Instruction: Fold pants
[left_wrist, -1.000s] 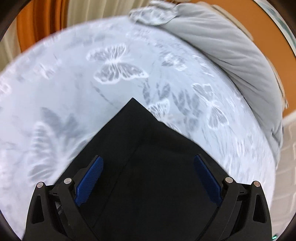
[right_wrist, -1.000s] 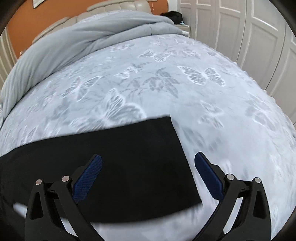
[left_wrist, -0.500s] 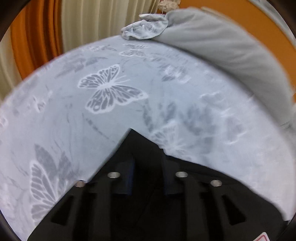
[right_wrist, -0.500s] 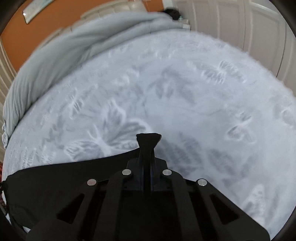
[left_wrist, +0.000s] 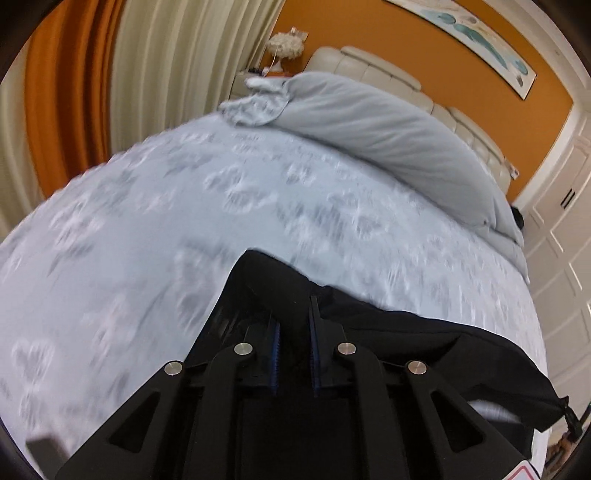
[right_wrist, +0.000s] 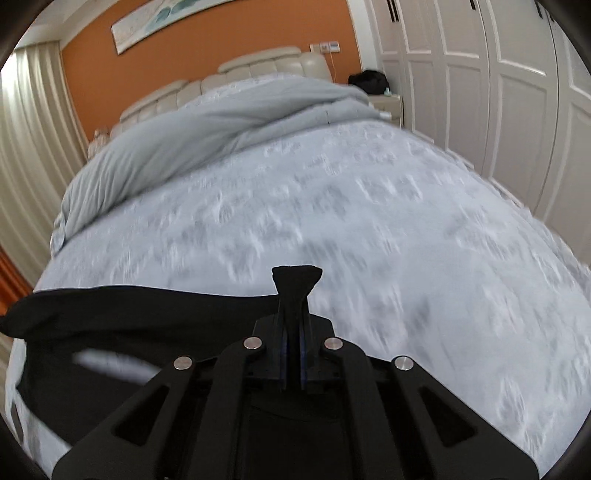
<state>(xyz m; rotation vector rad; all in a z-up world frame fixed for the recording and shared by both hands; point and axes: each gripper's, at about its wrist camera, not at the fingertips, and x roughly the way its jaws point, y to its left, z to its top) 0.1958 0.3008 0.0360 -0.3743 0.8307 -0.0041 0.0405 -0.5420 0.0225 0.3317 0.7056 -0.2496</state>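
We look across a wide bed (left_wrist: 155, 229) spread with a pale cover printed in a blurred grey-white pattern, a grey duvet (left_wrist: 388, 136) bunched along its far side against a cream padded headboard (right_wrist: 258, 70). An orange wall (right_wrist: 207, 40) and white wardrobe doors (right_wrist: 517, 92) stand behind.

The black pants (left_wrist: 424, 339) lie across the near part of the bed, stretched between our two tools and partly lifted off the cover.

Our left gripper (left_wrist: 293, 325) has just been closing its jaws; they now pinch a fold of the pants between the blue pads (left_wrist: 275, 347), with a peak of dark cloth standing up beyond the tips.

Our right gripper (right_wrist: 293, 332) is clamped nearly fully together on a corner of the pants (right_wrist: 110, 325), a small tuft of fabric poking out above the fingertips.
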